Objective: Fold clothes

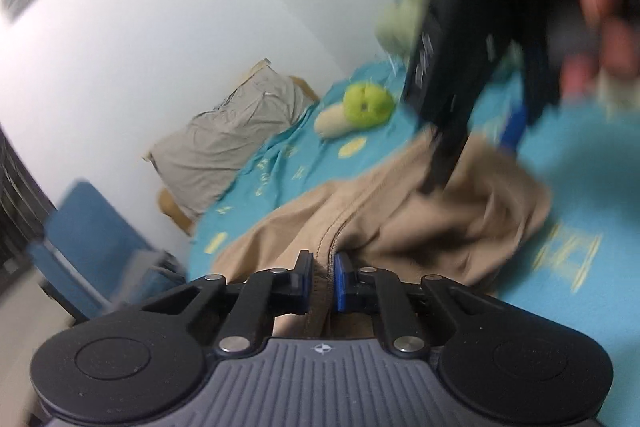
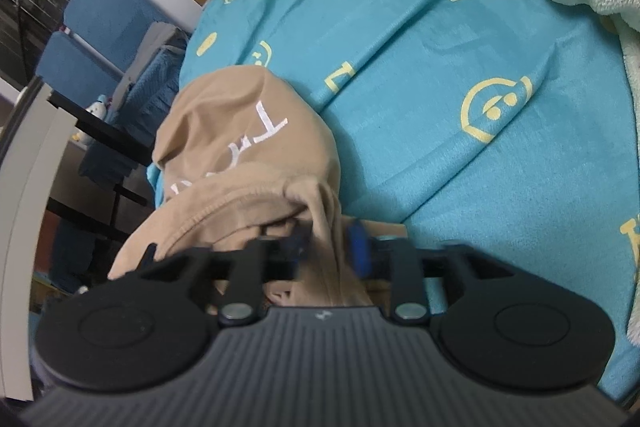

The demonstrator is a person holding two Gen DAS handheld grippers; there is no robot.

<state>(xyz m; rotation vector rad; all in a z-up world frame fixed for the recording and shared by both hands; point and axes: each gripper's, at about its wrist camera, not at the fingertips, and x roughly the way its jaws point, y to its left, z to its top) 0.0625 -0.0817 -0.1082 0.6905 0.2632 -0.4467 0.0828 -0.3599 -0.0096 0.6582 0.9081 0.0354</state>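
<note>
a blue bedsheet point(image 2: 440, 75) holds a crumpled tan shirt point(image 2: 240, 147), not yet folded. the left gripper point(image 1: 323, 281) clamps its seam; the right gripper point(image 2: 328, 247) stands apart around a fold.

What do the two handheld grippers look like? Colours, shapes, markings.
Both match: left gripper and right gripper have a ribbed grey body with a small emblem, two round black discs, black linkage arms with silver rivets, and blue pads on the jaws.

Right gripper point(image 1: 436, 183) and hand point(image 1: 600, 7) blurred.
</note>
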